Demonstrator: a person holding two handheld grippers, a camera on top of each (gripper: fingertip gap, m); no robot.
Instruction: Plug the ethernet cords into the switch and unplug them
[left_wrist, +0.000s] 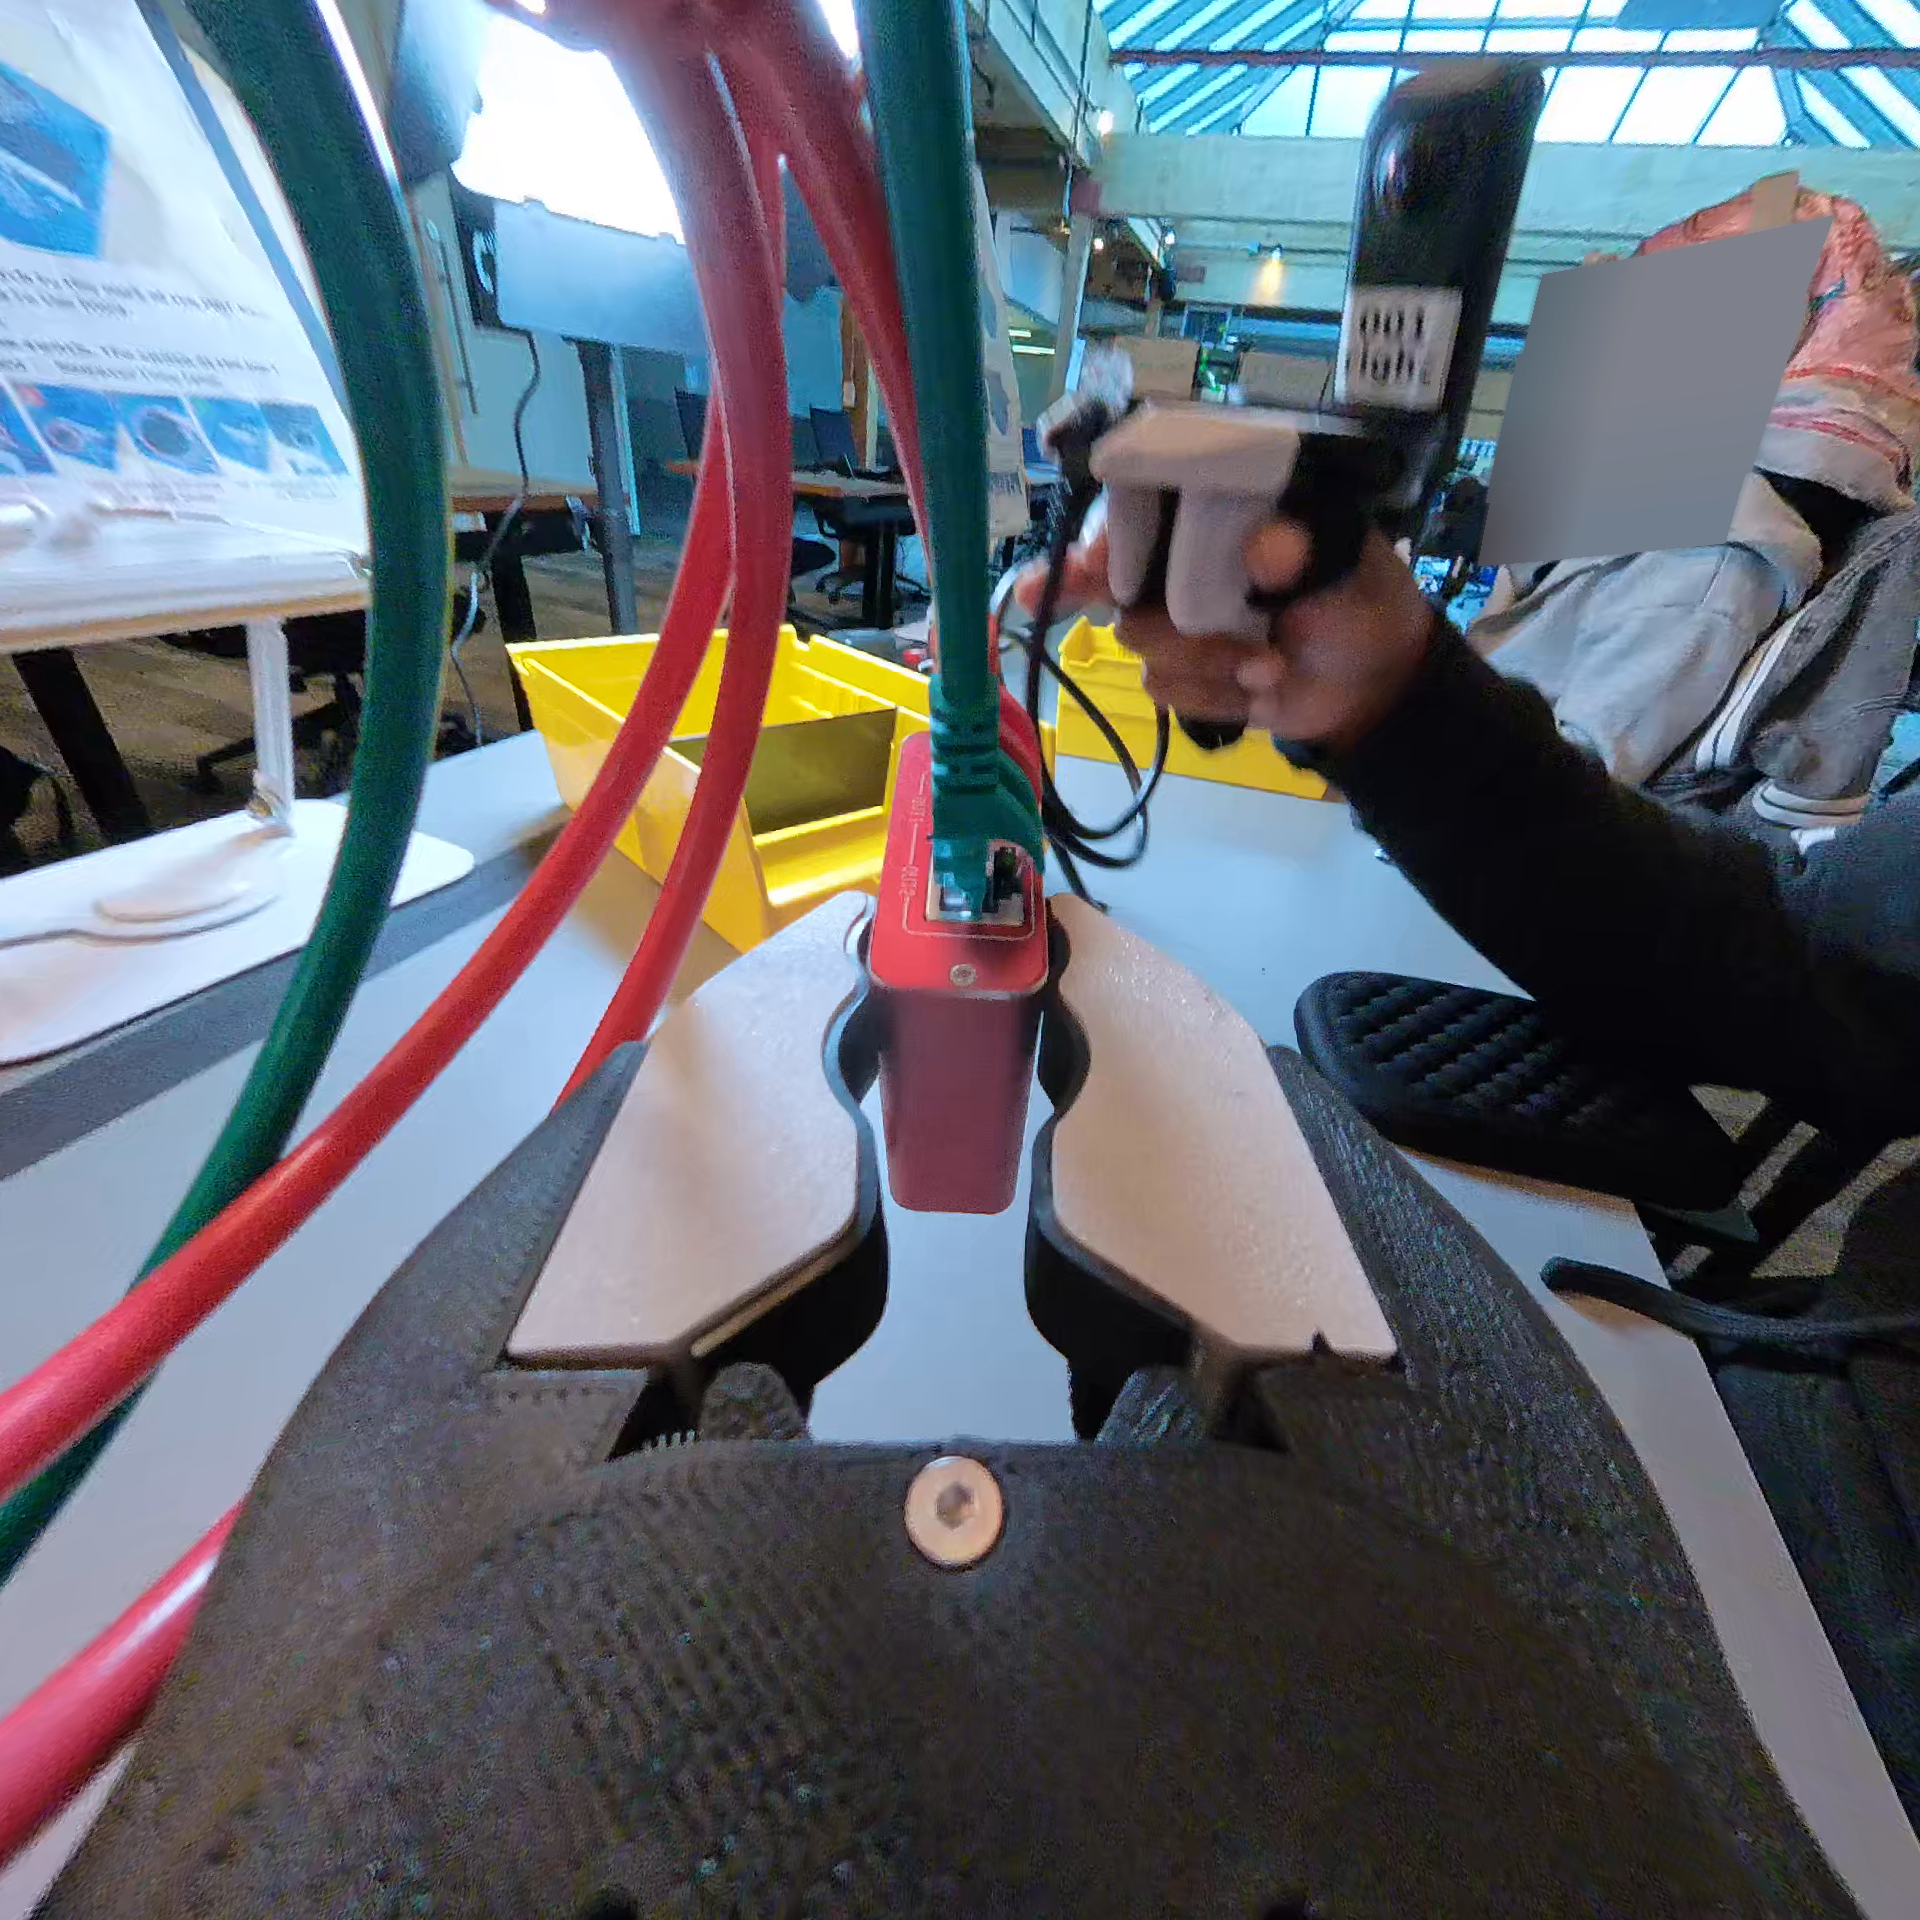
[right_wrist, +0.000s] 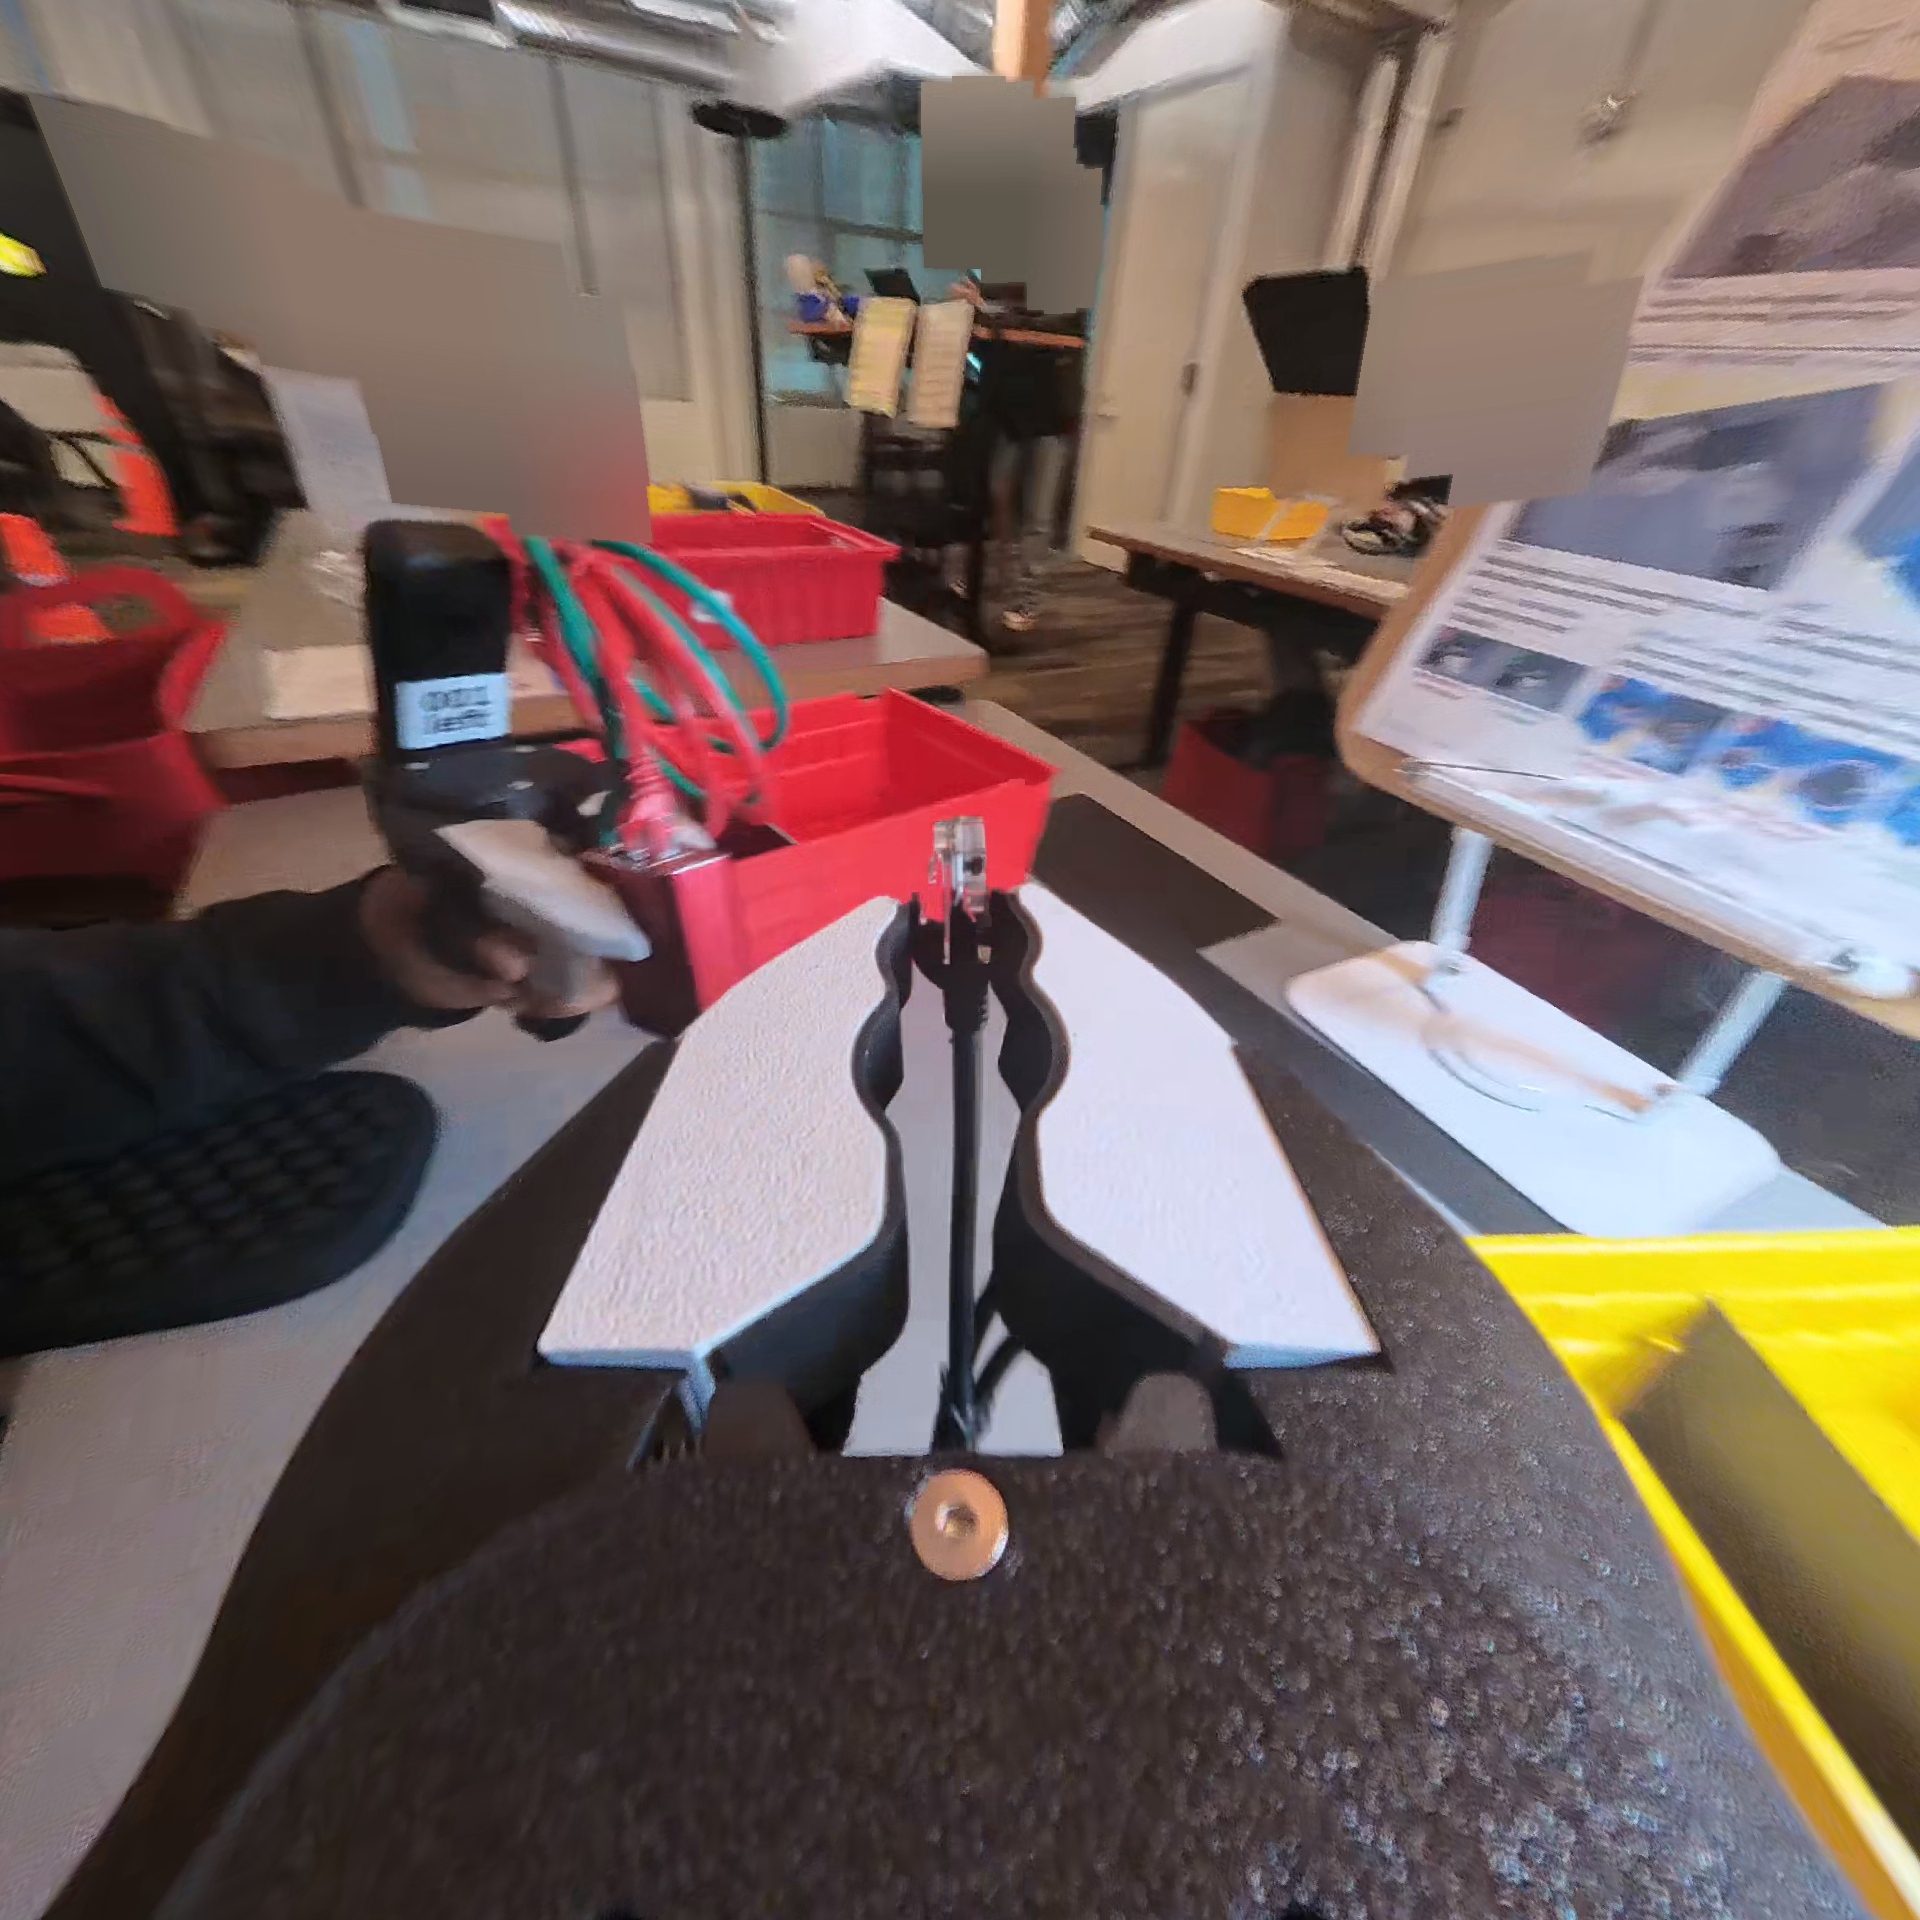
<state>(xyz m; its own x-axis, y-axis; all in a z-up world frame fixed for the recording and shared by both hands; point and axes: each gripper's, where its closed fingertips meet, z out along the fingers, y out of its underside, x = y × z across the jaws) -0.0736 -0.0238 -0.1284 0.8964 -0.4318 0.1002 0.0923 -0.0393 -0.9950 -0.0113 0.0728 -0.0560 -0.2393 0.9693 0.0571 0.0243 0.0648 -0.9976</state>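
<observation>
My left gripper (left_wrist: 956, 935) is shut on a small red switch (left_wrist: 956, 1049), held above the grey table with its port face up. A green ethernet cord (left_wrist: 935, 416) is plugged into its nearest port, and red cords (left_wrist: 727, 520) go into ports behind it. One port beside the green plug looks empty. My right gripper (right_wrist: 961, 914) is shut on a black ethernet cord (right_wrist: 964, 1143), its clear plug (right_wrist: 958, 862) sticking out past the fingertips. In the left wrist view the right gripper (left_wrist: 1195, 520) hovers behind and right of the switch. In the right wrist view the switch (right_wrist: 665, 914) is at left.
Yellow bins (left_wrist: 727, 748) stand on the table behind the switch, one also at the right wrist view's lower right (right_wrist: 1714, 1455). A red bin (right_wrist: 894, 800) sits ahead. A white stand with a printed sheet (left_wrist: 156, 416) is beside. A black chair seat (left_wrist: 1475, 1060) is at the table edge. Across from one pair of fingers to the other is roughly 15 centimeters.
</observation>
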